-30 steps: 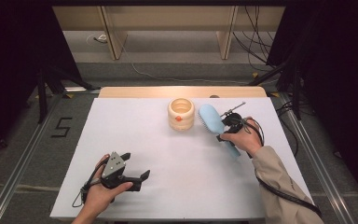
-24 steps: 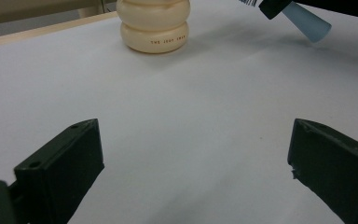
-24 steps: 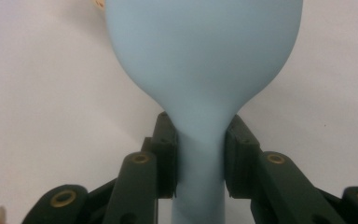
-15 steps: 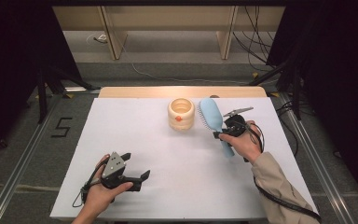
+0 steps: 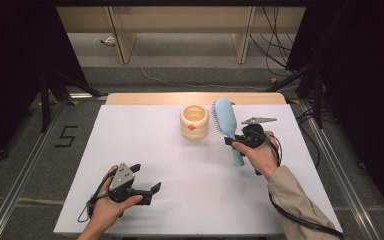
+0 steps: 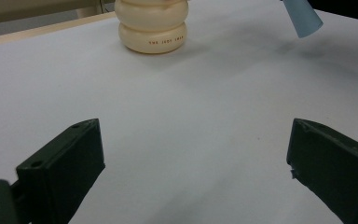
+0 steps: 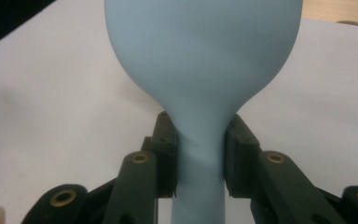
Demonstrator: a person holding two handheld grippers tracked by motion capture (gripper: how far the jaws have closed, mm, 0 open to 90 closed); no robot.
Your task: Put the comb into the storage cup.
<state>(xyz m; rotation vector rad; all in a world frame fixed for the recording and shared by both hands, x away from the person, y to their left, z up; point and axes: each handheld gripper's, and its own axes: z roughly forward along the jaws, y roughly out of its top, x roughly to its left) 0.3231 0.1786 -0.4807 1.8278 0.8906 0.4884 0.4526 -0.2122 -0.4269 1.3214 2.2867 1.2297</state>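
High view first: my right hand-held gripper (image 5: 237, 140) is clamped on the neck of a light blue hairbrush (image 5: 226, 120), where the handle meets the head. I see the brush lifted off the white desk (image 5: 145, 150), its head toward the far edge and its bristles facing left toward a cream ribbed holder (image 5: 194, 121) that stands upright near the far middle of the desk. Brush head and holder are just beside each other, with a narrow gap between them as far as I can tell. The handle's end sticks out below my right hand (image 5: 260, 157), toward me.

Right gripper view confirms the grip: both black pads (image 7: 167, 158) press on the narrow blue neck, one on each side, and the smooth back of the head swells up above them.

My left hand-held gripper (image 5: 147, 187) rests low at the near left of the desk, well apart from the rest. Left gripper view shows its jaws spread wide with bare desk between them, the holder (image 6: 152, 25) ahead in the distance and the handle tip of the brush (image 6: 303, 18) at the upper right.
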